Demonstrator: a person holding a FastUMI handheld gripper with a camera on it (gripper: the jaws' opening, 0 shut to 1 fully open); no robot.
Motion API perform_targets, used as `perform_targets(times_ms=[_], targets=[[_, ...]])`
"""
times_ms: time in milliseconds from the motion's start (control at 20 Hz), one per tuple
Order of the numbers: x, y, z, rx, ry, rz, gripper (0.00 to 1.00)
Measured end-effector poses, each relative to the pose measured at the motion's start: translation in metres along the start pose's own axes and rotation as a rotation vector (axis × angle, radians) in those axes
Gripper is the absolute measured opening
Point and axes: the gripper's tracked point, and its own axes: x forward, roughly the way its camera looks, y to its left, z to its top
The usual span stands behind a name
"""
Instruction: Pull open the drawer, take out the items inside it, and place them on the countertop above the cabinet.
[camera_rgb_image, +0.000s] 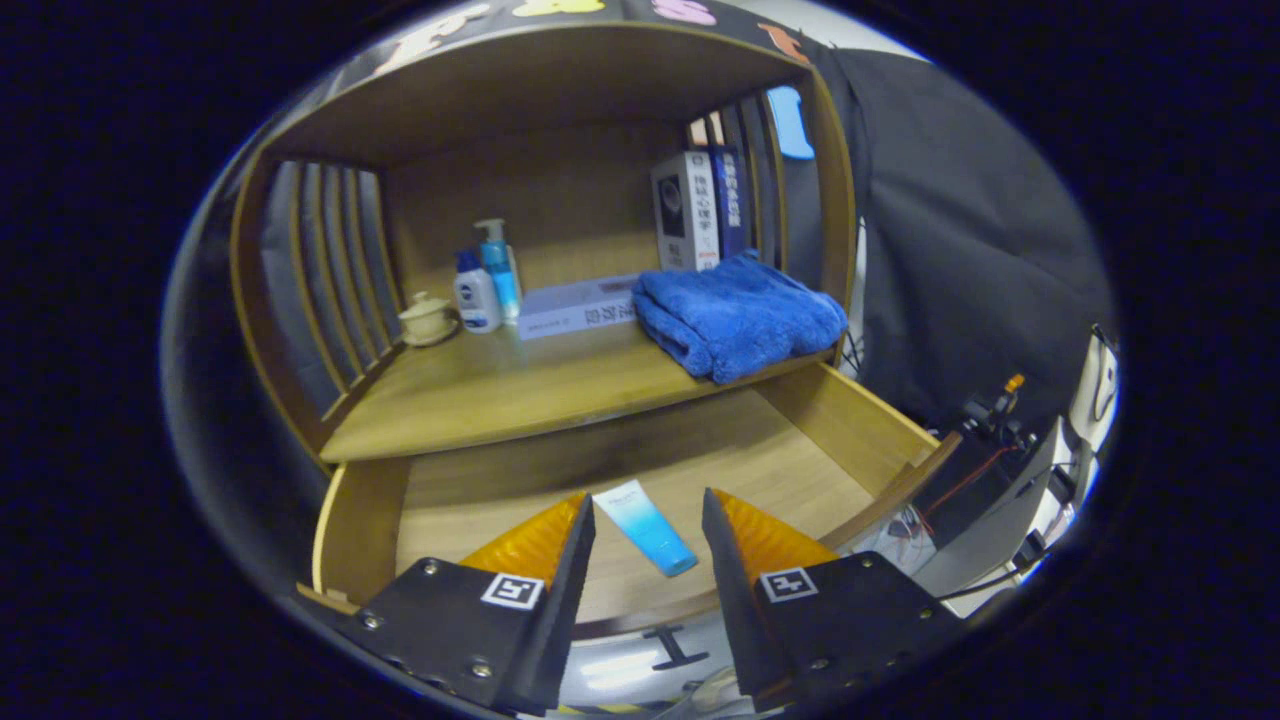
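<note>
Gripper view: tongs (645, 510) open over wooden drawer (800, 450).

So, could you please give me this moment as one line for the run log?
drawer: pulled open | tube: lying in drawer, between the tongs' fingers | tongs: open, not touching tube | countertop: towel, bottles, cup

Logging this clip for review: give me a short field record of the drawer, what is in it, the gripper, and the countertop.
drawer: pulled open, wooden, below the countertop
drawer contents: one blue-and-white tube lying flat on the drawer floor
gripper: open, fingers apart over the drawer with the tube between them, not touching it
countertop: carries a folded blue towel, a flat box, two bottles, a lidded cup, upright books
task state: drawer open, tube not yet taken out
</note>
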Motion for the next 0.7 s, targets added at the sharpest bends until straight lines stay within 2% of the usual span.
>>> perform_targets(times_ms=[150,350,550,700], targets=[[0.032,0.006,-0.008,0.044,0.112,-0.006,0.64],[0.066,0.002,-0.042,-0.051,0.3,-0.034,0.64],[0.084,0.007,-0.071,-0.139,0.451,0.007,0.65],[0.086,0.002,-0.078,-0.122,0.51,-0.009,0.64]])
